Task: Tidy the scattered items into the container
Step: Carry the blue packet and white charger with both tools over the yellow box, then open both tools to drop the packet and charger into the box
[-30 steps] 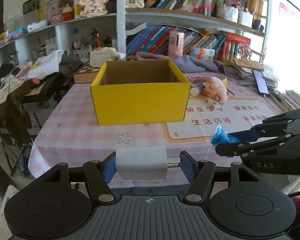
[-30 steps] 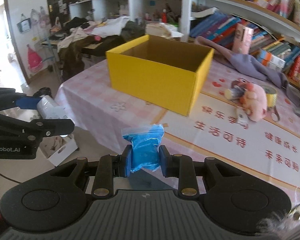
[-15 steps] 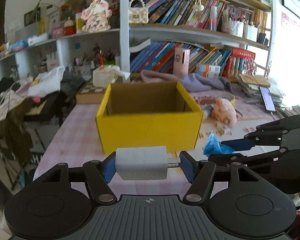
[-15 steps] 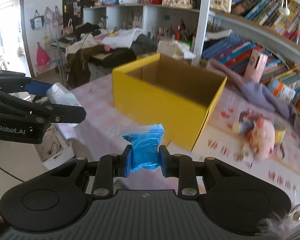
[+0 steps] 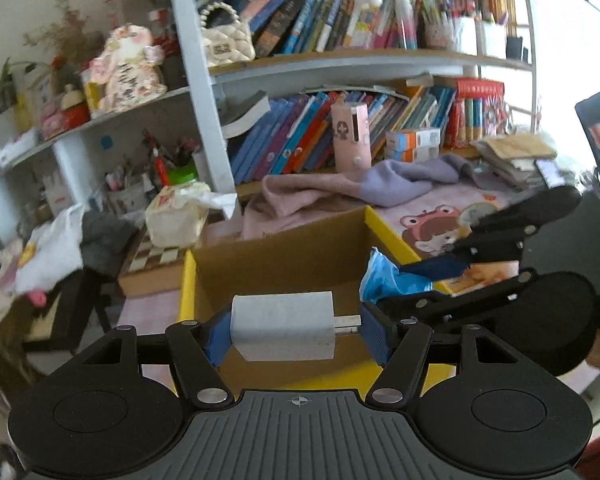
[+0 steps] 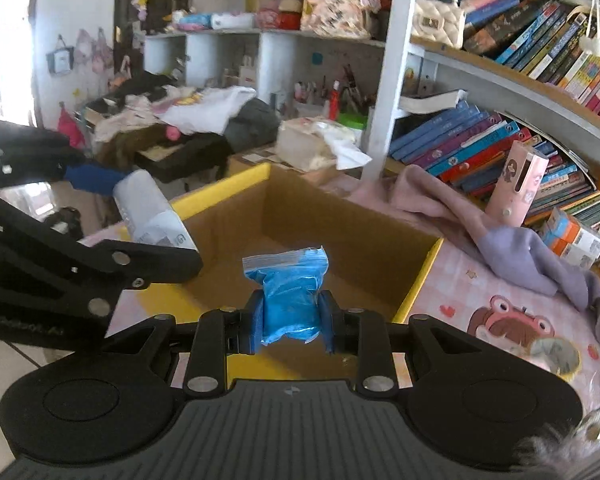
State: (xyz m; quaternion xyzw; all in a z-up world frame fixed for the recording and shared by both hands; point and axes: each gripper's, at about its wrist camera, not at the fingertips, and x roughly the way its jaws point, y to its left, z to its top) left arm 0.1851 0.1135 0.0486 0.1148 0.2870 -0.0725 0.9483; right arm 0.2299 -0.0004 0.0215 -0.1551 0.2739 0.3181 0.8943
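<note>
Both grippers now over box (image 5: 384,224), charger (image 5: 283,326) prongs rightward

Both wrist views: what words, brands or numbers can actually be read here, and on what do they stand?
Nothing can be read for certain.
White charger: grey print on its side, too blurred.
Left gripper: faint lettering on its body, smeared.
Blue bag: no print seen.
Book spines: titles too small.
Cream handbag: small tag, unreadable.
</note>
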